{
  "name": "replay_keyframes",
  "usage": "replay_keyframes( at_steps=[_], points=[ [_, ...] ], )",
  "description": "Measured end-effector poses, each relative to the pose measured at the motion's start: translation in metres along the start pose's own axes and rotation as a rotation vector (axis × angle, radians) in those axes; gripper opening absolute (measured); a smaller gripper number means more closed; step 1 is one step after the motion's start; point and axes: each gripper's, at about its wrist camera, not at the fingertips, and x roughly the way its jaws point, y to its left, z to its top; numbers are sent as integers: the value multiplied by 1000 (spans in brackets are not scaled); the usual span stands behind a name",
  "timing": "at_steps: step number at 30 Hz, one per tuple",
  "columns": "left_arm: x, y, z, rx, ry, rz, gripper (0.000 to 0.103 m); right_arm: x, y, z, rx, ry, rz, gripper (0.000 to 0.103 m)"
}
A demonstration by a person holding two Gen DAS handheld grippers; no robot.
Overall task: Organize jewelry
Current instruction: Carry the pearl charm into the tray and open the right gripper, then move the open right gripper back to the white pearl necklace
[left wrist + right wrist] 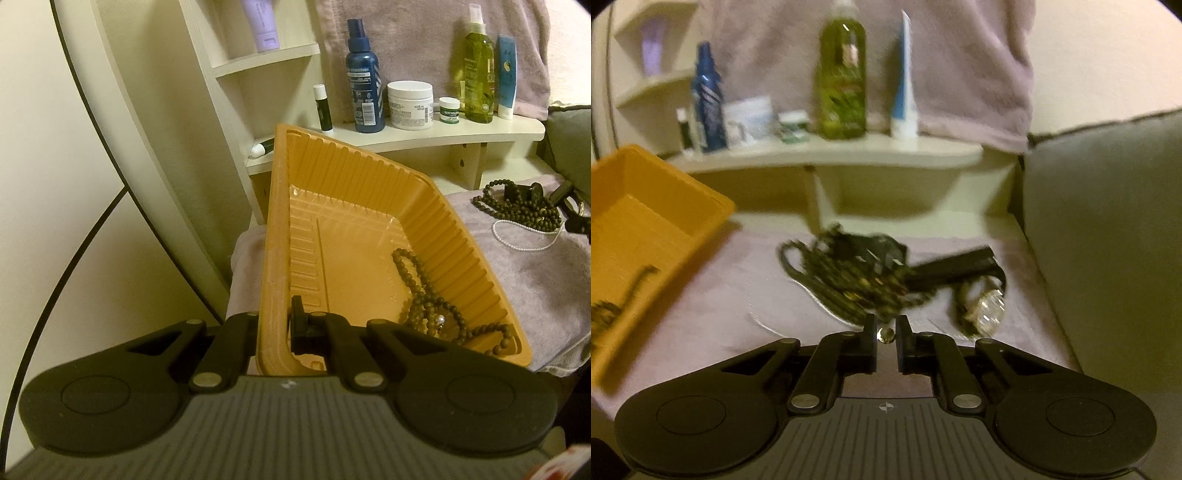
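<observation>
Our left gripper (pixel 273 332) clamps the orange tray's (pixel 369 177) rim. Right of the tray, the limp beaded necklaces (pixel 849 284) slip easily; our right gripper (pixel 886 334), nearly closed around a small pearl (pixel 886 335), should pinch one strand.

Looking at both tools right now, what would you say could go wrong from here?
1. The left tool pinches only the wall of the orange tray, which sits tilted; the beaded necklace inside might slide or spill.
2. The right tool, slightly open around a small bead, may drag the tangled jewelry pile along with the watch.
</observation>
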Motion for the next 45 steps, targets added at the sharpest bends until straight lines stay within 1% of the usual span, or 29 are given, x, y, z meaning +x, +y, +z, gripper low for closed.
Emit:
replay_keyframes(
  at_steps=[4,7,10,13,17,20,23,25,27,28,29,30,31,37,43,45],
  points=[
    [-1,-1,-1,1,-3,-1,3,-15,27,16,-4,-40,109,10],
    [-2,0,-1,-2,-5,-2,3,-24,54,28,-28,-64,200,10],
    [-3,0,-1,-1,-7,-3,3,-28,81,36,-63,-71,281,10],
    [-3,0,-1,-4,-8,-5,3,-27,106,37,-104,-63,345,10],
    [-3,1,-1,-4,-10,-7,3,-25,135,33,-150,-39,413,10],
    [-3,1,-1,-4,-11,-8,3,-20,148,25,-174,-14,444,10],
    [-4,1,-1,-5,-12,-9,3,-14,154,19,-167,9,464,10],
    [-4,1,-1,-6,-12,-9,3,-12,154,18,-155,8,466,10],
    [-4,1,-1,-6,-12,-9,3,-11,153,18,-150,16,492,14],
    [-4,1,-1,-6,-12,-9,3,-13,152,18,-150,7,492,24],
    [-4,1,-1,-7,-12,-10,3,-15,150,17,-148,-5,488,38],
    [-4,1,-1,-8,-12,-11,3,-18,149,17,-143,-14,482,44],
    [-4,1,-1,-8,-12,-10,3,-19,146,16,-133,-19,477,48],
    [-4,2,-1,-7,-13,-11,3,-26,124,13,-77,-20,414,48],
    [-4,1,0,-5,-13,-9,3,-26,82,3,-21,0,289,48],
    [-4,1,0,-5,-13,-9,3,-23,69,0,-20,9,251,48]
  ],
)
